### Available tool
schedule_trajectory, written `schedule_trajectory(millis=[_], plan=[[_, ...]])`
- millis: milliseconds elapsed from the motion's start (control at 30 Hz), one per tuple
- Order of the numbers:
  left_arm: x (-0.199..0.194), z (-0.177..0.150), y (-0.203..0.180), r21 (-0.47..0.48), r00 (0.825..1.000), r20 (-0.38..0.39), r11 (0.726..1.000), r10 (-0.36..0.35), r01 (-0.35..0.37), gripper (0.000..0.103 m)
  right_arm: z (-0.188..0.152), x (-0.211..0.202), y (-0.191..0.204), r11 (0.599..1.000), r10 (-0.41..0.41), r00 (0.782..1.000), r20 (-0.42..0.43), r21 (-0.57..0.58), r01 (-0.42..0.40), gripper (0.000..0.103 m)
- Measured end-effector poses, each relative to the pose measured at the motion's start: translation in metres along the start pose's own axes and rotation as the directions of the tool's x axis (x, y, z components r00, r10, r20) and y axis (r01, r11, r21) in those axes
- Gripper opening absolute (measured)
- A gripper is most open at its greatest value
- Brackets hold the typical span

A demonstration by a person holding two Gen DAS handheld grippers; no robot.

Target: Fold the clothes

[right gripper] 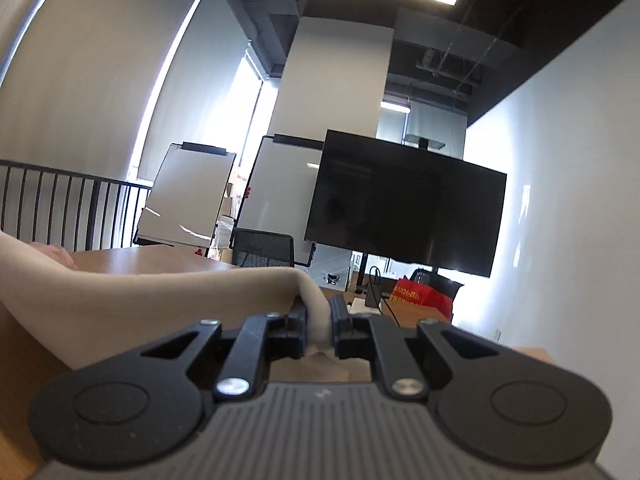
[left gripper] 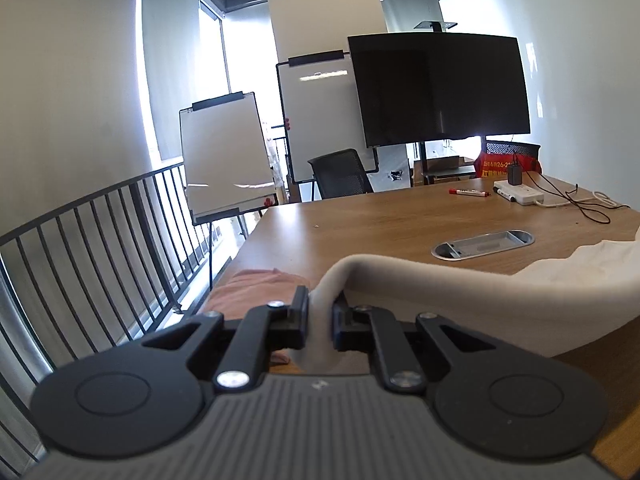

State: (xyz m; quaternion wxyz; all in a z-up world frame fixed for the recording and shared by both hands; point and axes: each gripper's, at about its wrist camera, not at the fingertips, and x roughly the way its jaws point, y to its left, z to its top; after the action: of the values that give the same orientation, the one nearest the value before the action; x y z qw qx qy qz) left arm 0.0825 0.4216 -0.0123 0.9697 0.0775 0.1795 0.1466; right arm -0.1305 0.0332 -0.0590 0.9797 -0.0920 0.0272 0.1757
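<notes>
Wooden table [left gripper: 360, 216] fills a meeting room with whiteboards and a dark screen [left gripper: 440, 88] behind. I hold the cream garment [left gripper: 460, 296] strung between both grippers above the table's near edge, probably to stretch one hem straight before folding. My left gripper [left gripper: 320, 312] has its fingers nearly together, pinching one corner; my right gripper [right gripper: 319, 320] pinches the other likewise. A pink cloth [left gripper: 256, 288] lies at the table's left edge.

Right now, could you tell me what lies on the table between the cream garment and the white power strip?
In the left wrist view, a silver cable hatch lies between the cream garment and the white power strip.
</notes>
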Motion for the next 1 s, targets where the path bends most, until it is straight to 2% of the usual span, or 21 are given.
schedule_trajectory(millis=[100, 233, 300, 333, 367, 400, 433, 467, 500, 533, 567, 600, 667, 733, 767, 800, 900, 1000], plan=[[0.05, -0.001, -0.006, 0.022, 0.998, -0.06, 0.999, 0.027, -0.026, 0.011, 0.0, 0.065, -0.011, 0.999, -0.006, 0.999, -0.053, 0.045, 0.008, 0.013], [0.125, 0.003, -0.011, -0.007, 0.99, -0.138, 0.999, 0.036, -0.037, 0.011, -0.015, 0.176, -0.009, 0.999, -0.035, 0.984, -0.174, 0.021, 0.04, 0.013], [0.16, 0.003, -0.016, -0.029, 0.985, -0.167, 0.999, 0.035, -0.041, 0.013, -0.033, 0.236, -0.006, 0.997, -0.034, 0.962, -0.271, 0.057, 0.051, 0.014], [0.176, 0.002, -0.02, -0.027, 0.984, -0.175, 0.999, 0.037, -0.042, 0.018, -0.042, 0.265, -0.005, 0.995, -0.032, 0.947, -0.32, 0.076, 0.059, 0.017], [0.188, 0.0, -0.026, -0.013, 0.984, -0.174, 0.999, 0.047, -0.049, 0.024, -0.049, 0.278, -0.004, 0.992, -0.038, 0.937, -0.346, 0.101, 0.078, 0.018], [0.193, -0.003, -0.03, -0.011, 0.984, -0.167, 0.997, 0.067, -0.07, 0.028, -0.055, 0.29, -0.002, 0.987, -0.045, 0.927, -0.371, 0.126, 0.098, 0.025], [0.197, -0.005, -0.033, -0.013, 0.983, -0.16, 0.996, 0.09, -0.094, 0.04, -0.057, 0.289, 0.002, 0.984, -0.057, 0.935, -0.351, 0.138, 0.112, 0.04], [0.196, -0.006, -0.035, -0.029, 0.982, -0.153, 0.993, 0.112, -0.118, 0.053, -0.057, 0.28, 0.008, 0.983, -0.084, 0.951, -0.296, 0.133, 0.128, 0.052], [0.192, -0.006, -0.037, -0.052, 0.982, -0.14, 0.989, 0.128, -0.137, 0.06, -0.057, 0.271, 0.015, 0.981, -0.112, 0.965, -0.238, 0.128, 0.145, 0.073], [0.184, -0.005, -0.041, -0.074, 0.982, -0.118, 0.985, 0.149, -0.158, 0.071, -0.056, 0.261, 0.021, 0.979, -0.138, 0.974, -0.18, 0.124, 0.162, 0.08], [0.174, -0.004, -0.045, -0.096, 0.981, -0.094, 0.979, 0.171, -0.179, 0.078, -0.056, 0.244, 0.031, 0.981, -0.127, 0.984, -0.126, 0.128, 0.143, 0.08], [0.165, -0.004, -0.053, -0.098, 0.983, -0.058, 0.979, 0.172, -0.177, 0.079, -0.052, 0.234, 0.038, 0.984, -0.088, 0.992, -0.091, 0.144, 0.1, 0.08], [0.146, -0.003, -0.073, -0.092, 0.986, 0.019, 0.983, 0.163, -0.161, 0.088, -0.044, 0.225, 0.052, 0.975, 0.055, 0.997, -0.062, 0.22, -0.04, 0.082], [0.135, -0.004, -0.097, -0.074, 0.997, 0.073, 0.997, 0.036, -0.031, 0.089, -0.048, 0.233, 0.072, 0.948, 0.186, 0.98, -0.065, 0.275, -0.162, 0.084], [0.13, -0.007, -0.108, -0.066, 0.995, 0.09, 0.997, -0.04, 0.046, 0.09, -0.05, 0.237, 0.082, 0.928, 0.25, 0.966, -0.064, 0.301, -0.22, 0.084], [0.127, -0.012, -0.115, -0.054, 0.993, 0.087, 0.995, -0.081, 0.086, 0.09, -0.057, 0.244, 0.095, 0.923, 0.272, 0.959, -0.081, 0.302, -0.237, 0.084], [0.121, -0.03, -0.134, -0.017, 0.982, 0.062, 0.983, -0.179, 0.18, 0.09, -0.077, 0.274, 0.124, 0.925, 0.27, 0.945, -0.185, 0.321, -0.202, 0.081], [0.125, -0.042, -0.133, 0.03, 0.981, 0.015, 0.981, -0.192, 0.191, 0.09, -0.083, 0.277, 0.136, 0.935, 0.24, 0.942, -0.234, 0.316, -0.16, 0.078]])
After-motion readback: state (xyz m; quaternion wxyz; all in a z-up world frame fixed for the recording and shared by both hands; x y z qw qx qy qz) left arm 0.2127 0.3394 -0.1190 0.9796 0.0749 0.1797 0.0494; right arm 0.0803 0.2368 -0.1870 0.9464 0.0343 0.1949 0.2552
